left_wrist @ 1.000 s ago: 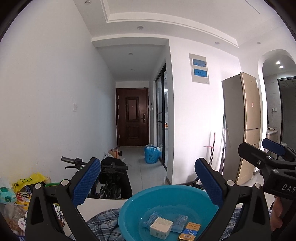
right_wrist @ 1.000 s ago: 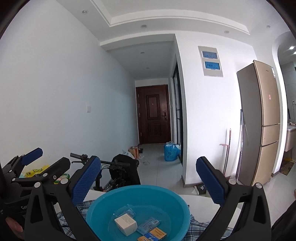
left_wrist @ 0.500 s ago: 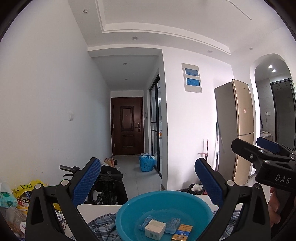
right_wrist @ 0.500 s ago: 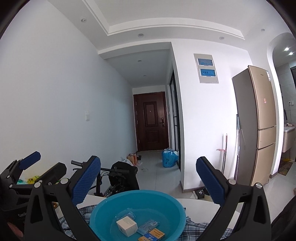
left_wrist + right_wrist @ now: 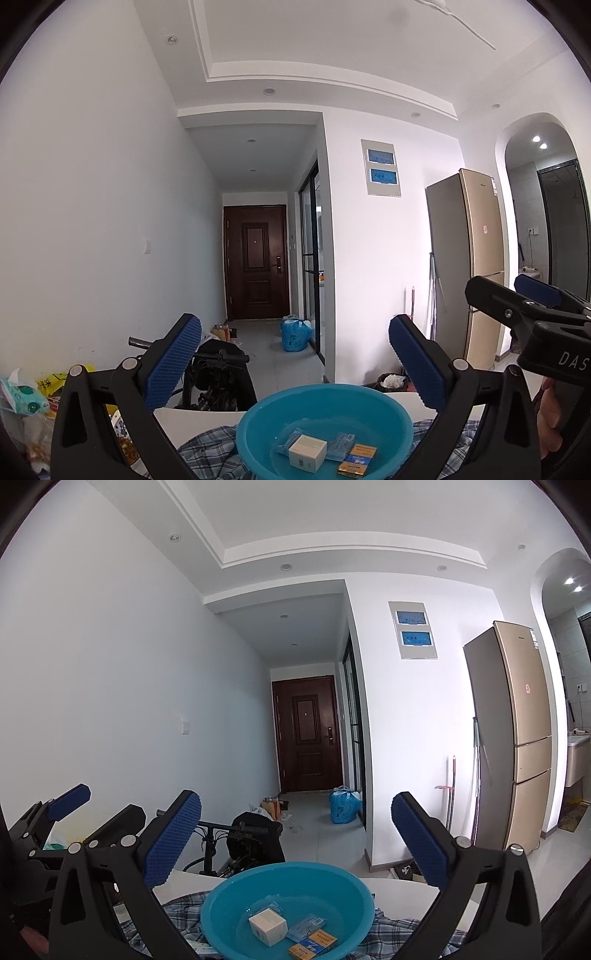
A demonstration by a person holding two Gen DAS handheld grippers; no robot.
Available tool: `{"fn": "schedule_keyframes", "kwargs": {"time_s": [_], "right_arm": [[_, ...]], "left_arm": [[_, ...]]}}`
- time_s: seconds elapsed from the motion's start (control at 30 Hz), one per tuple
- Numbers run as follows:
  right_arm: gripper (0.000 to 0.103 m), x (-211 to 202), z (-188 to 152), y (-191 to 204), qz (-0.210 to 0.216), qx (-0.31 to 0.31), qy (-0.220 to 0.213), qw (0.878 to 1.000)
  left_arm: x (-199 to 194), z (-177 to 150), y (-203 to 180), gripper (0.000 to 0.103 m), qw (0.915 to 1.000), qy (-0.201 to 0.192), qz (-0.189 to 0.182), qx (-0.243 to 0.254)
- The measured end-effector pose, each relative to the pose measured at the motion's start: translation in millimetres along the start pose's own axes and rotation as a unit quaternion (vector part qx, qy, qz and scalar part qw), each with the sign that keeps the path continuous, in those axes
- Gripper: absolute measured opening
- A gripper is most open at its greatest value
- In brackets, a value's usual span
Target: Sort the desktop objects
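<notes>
Both hand-held grippers, left and right, gape wide and empty above the basin, which holds a white box, orange box and packets; sorting looks nearly done.

Both fisheye views mounted low behind wide-spread blue-padded fingers, facing level across the white worktop toward the dark brown hallway door. Left view set slightly left, catching the right hand-held gripper at its right edge; right view mirroring that. Shared: round turquoise plastic basin close below, gold tall refrigerator.
</notes>
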State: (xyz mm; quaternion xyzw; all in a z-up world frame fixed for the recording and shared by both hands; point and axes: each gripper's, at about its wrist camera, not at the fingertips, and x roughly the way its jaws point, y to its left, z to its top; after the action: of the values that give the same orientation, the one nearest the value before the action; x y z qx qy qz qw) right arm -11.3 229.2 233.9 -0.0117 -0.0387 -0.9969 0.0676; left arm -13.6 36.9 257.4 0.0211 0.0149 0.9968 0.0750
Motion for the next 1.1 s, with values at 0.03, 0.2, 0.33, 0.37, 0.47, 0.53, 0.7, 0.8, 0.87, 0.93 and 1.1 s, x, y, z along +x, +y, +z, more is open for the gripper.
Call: {"fn": "schedule_keyframes", "kwargs": {"time_s": [0.03, 0.2, 0.33, 0.37, 0.47, 0.53, 0.7, 0.8, 0.87, 0.93, 1.1], "right_arm": [[0.103, -2, 1, -1, 0.000, -0.002, -0.001, 1.000], [0.103, -16, 2, -4, -0.009, -0.007, 0.000, 1.000], [0.103, -30, -8, -8, -0.018, -0.002, 0.012, 1.000], [0.103, -34, -12, -9, -0.022, 0.001, 0.013, 1.000], [0.103, -44, -22, -14, -0.024, 0.021, 0.020, 0.999], [0.103, -46, -29, -16, -0.017, 0.025, 0.037, 0.999], [0.103, -50, -44, -16, -0.028, 0.014, 0.064, 0.997], [0.103, -53, -53, -16, -0.026, 0.016, 0.079, 0.996], [0.103, -51, -59, -17, -0.027, 0.018, 0.090, 0.995], [0.103, -49, -66, -18, -0.031, 0.021, 0.101, 0.994], [0.103, -42, -79, -19, -0.040, 0.022, 0.124, 0.991]], "left_arm": [[-3, 0, 1, 0.103, 1.0000, 0.000, 0.002, 0.001], [-17, -2, 4, 0.103, 0.9998, 0.012, 0.012, -0.009], [-33, -10, 4, 0.103, 0.9995, 0.021, 0.022, -0.002], [-37, -14, 4, 0.103, 0.9993, 0.023, 0.029, -0.001], [-46, -26, 4, 0.103, 0.9984, 0.033, 0.047, -0.003], [-49, -34, 6, 0.103, 0.9979, 0.045, 0.046, -0.008], [-54, -54, 8, 0.103, 0.9958, 0.077, 0.049, -0.011], [-54, -64, 9, 0.103, 0.9942, 0.095, 0.048, -0.010], [-54, -70, 8, 0.103, 0.9930, 0.107, 0.050, -0.008], [-53, -76, 8, 0.103, 0.9915, 0.120, 0.051, -0.006], [-47, -92, 12, 0.103, 0.9869, 0.152, 0.052, -0.017]]}}
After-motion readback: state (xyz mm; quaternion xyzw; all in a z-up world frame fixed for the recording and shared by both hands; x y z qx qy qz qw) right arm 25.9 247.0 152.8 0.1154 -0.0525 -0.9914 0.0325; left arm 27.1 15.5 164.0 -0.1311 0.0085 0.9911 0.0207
